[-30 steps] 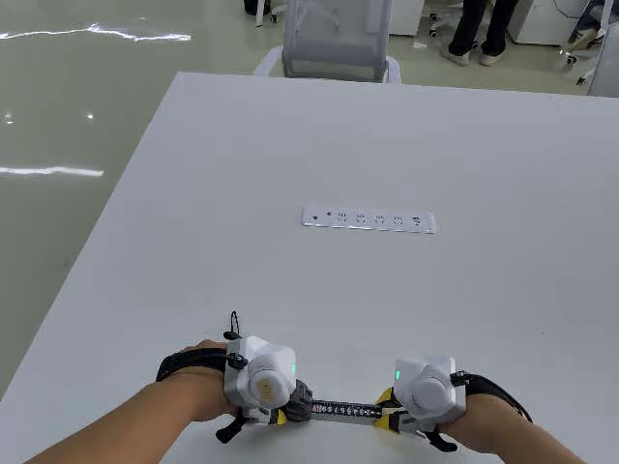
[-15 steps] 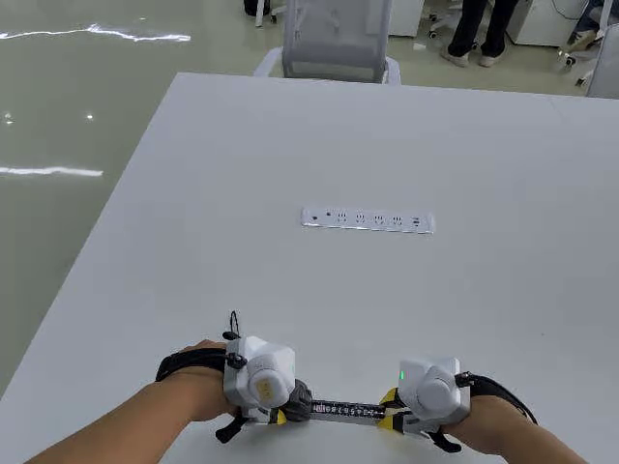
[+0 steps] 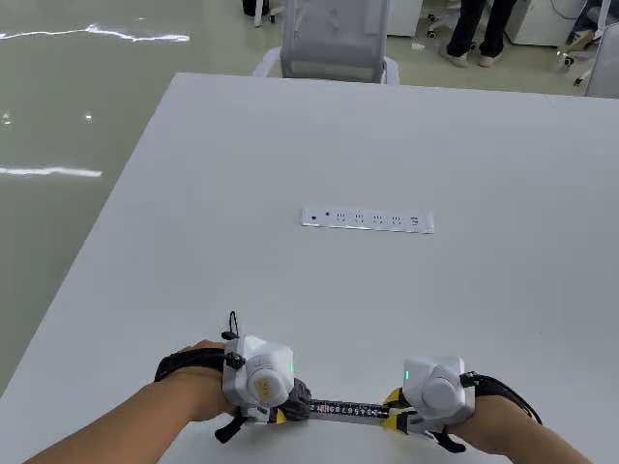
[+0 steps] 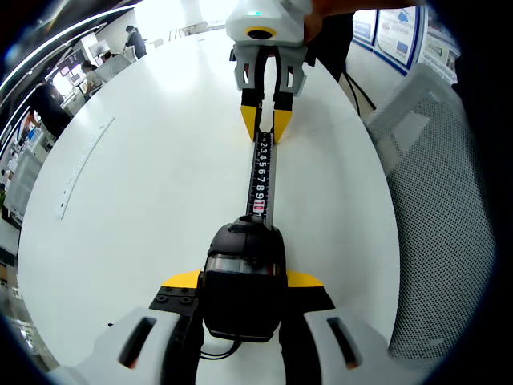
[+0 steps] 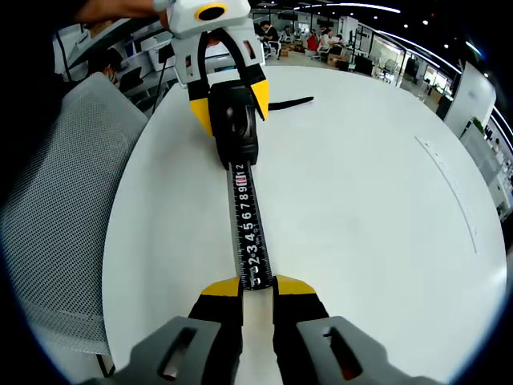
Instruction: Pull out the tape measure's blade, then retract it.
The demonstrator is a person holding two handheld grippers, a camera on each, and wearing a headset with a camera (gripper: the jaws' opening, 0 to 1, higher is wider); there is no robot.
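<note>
The black tape measure case (image 4: 243, 273) sits between my left gripper's yellow-tipped jaws; the left gripper (image 3: 282, 414) is shut on it at the near edge of the table. Its numbered blade (image 3: 346, 410) runs flat over the white tabletop to my right gripper (image 3: 391, 418), which is shut on the blade's end. In the right gripper view the blade (image 5: 247, 231) stretches from the right gripper (image 5: 256, 289) to the case (image 5: 235, 122). In the left gripper view the blade (image 4: 261, 172) reaches the right gripper (image 4: 266, 127), about twelve marks drawn out.
A white power strip (image 3: 367, 219) lies mid-table, well beyond the grippers. An office chair (image 3: 337, 39) stands at the table's far edge, and people's legs (image 3: 481, 29) show behind it. A mesh chair back (image 5: 56, 208) is close behind me.
The right gripper has shifted slightly to the right, drawing the blade out a little further. The left gripper and case have stayed put.
</note>
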